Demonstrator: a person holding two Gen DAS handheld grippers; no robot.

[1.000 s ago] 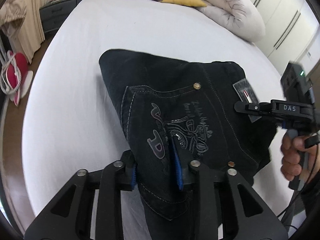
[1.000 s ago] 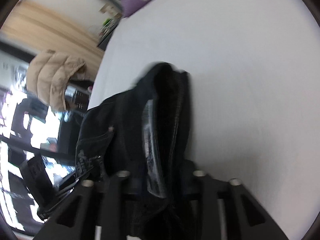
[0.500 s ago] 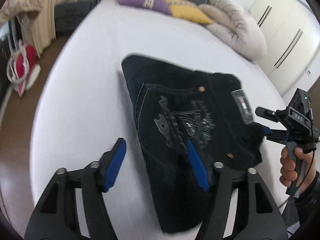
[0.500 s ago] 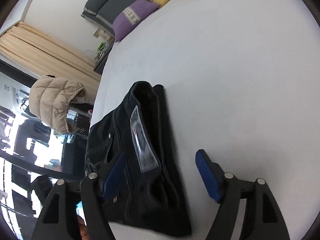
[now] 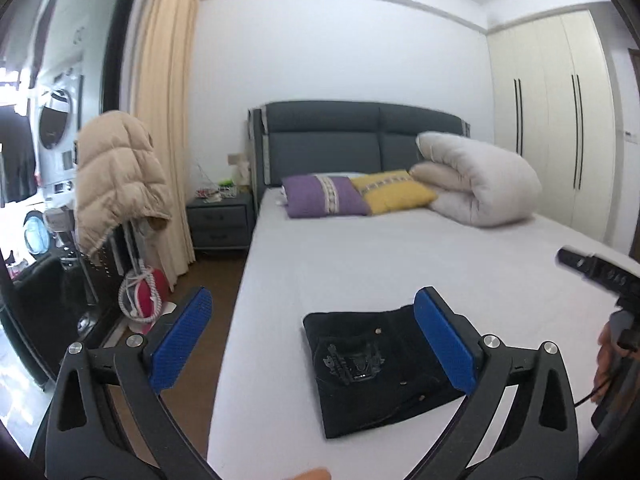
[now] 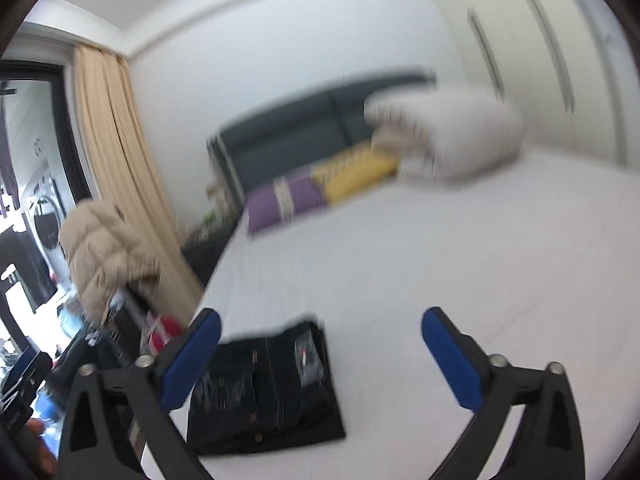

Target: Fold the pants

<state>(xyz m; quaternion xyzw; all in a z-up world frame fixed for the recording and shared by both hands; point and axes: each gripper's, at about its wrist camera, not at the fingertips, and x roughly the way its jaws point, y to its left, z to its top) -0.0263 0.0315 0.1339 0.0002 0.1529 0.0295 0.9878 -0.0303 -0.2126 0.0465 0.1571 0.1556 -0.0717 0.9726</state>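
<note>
The black pants [image 5: 372,364] lie folded into a compact rectangle on the white bed [image 5: 360,256], near its front left edge. They also show in the blurred right wrist view [image 6: 264,388]. My left gripper [image 5: 312,336] is open and empty, raised above and behind the pants. My right gripper [image 6: 320,360] is open and empty, also held back above the bed. The right gripper's body shows at the right edge of the left wrist view [image 5: 600,276].
A purple pillow [image 5: 324,196], a yellow pillow [image 5: 392,190] and a rolled white duvet [image 5: 476,178] lie at the headboard. A nightstand [image 5: 220,220], a beige jacket [image 5: 116,172] and a red object [image 5: 144,292] stand left of the bed. Wardrobes [image 5: 560,120] line the right wall.
Both grippers let go of the pants, opened wide and pulled back and up. The pants now rest folded on the bed.
</note>
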